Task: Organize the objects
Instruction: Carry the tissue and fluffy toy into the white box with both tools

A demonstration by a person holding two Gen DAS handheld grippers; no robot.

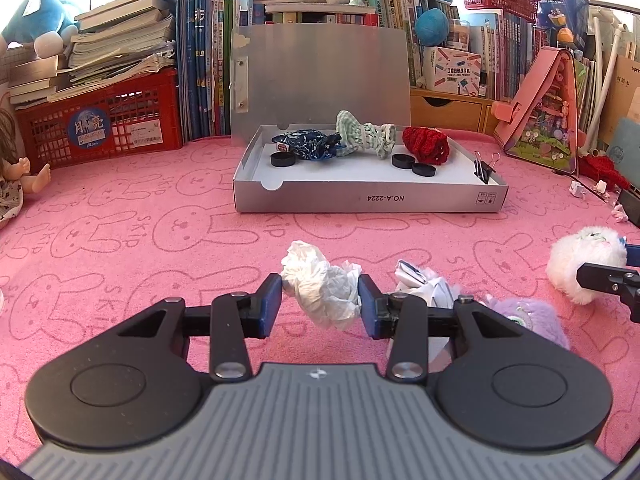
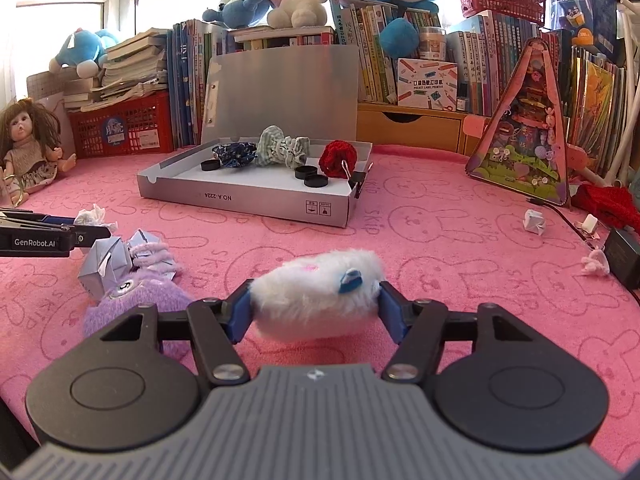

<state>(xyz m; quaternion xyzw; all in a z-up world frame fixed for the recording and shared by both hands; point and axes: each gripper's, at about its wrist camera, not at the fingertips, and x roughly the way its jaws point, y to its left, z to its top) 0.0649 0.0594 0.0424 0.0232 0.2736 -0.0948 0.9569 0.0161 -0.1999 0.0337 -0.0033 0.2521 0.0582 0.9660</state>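
Both pickups look made and the carry is what comes next. In the left wrist view the left tongs point(image 1: 320, 300) sit narrow in the lower middle of the frame, their blue pads pressed into either side of a crumpled white tissue wad point(image 1: 320, 286), which bulges above and below the pinch. In the right wrist view the right tongs point(image 2: 316, 308) stand at a middling width, clamped on a white fluffy toy point(image 2: 320, 292) with a small blue tab and a pink mark, lying low on the pink towel-covered bench point(image 2: 440, 240), whose looped pile carries printed rabbit outlines. The likely goal, judging from the task, is the shallow silver cardboard box point(image 1: 368, 200) in the upper middle of the frame, lid propped upright behind it; it already holds a dark blue patterned pouch point(image 1: 308, 146), a green checked fabric bundle point(image 1: 364, 138), a red crocheted piece point(image 1: 424, 146) and flat black round caps point(image 1: 283, 159), with a black binder clip point(image 1: 484, 170) on its right wall. The next move calls for a lift high enough to clear the box's front wall and a light squeeze: tissue crushes and sheds, fur slips. Left on the bench, at the lower left of the right wrist view, are a purple furry toy point(image 2: 136, 304) and a folded grey paper shape point(image 2: 106, 266).
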